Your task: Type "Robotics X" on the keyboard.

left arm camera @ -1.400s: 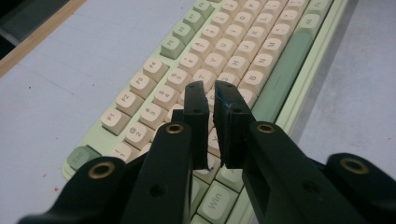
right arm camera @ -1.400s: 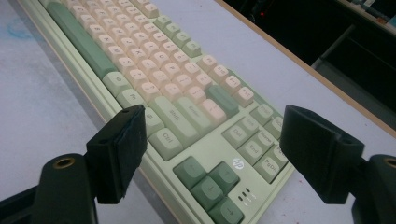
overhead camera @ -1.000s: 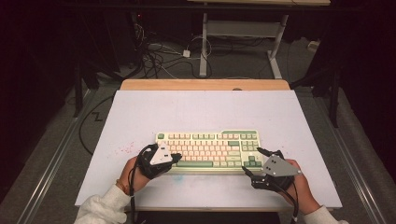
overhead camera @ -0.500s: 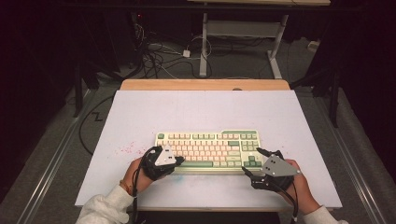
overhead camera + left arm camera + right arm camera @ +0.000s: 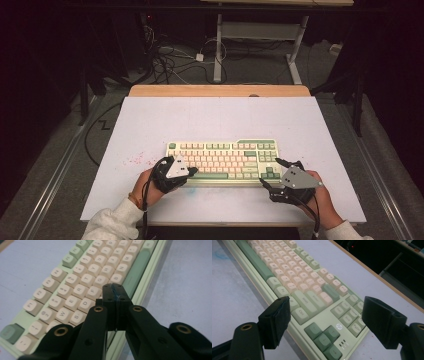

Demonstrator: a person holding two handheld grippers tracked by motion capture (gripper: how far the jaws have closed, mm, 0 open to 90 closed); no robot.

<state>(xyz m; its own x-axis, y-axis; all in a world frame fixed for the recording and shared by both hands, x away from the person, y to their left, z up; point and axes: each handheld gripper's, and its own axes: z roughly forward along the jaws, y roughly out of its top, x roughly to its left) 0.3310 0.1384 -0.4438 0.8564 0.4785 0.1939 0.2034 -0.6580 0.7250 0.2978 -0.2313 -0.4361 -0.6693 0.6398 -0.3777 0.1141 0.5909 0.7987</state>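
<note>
Sitting near the front edge of the white table (image 5: 150, 125), the green-and-cream keyboard (image 5: 225, 160) lies square to me, its long side along the table's near edge. I hold my left gripper (image 5: 189, 171) at its lower left corner, jaws pressed together with nothing between them, tips poised over the letter keys (image 5: 87, 280) beside the space bar (image 5: 136, 272). My right gripper (image 5: 270, 172) stands wide open and empty, its jaws flanking the keyboard's right corner above the arrow keys (image 5: 323, 336).
</note>
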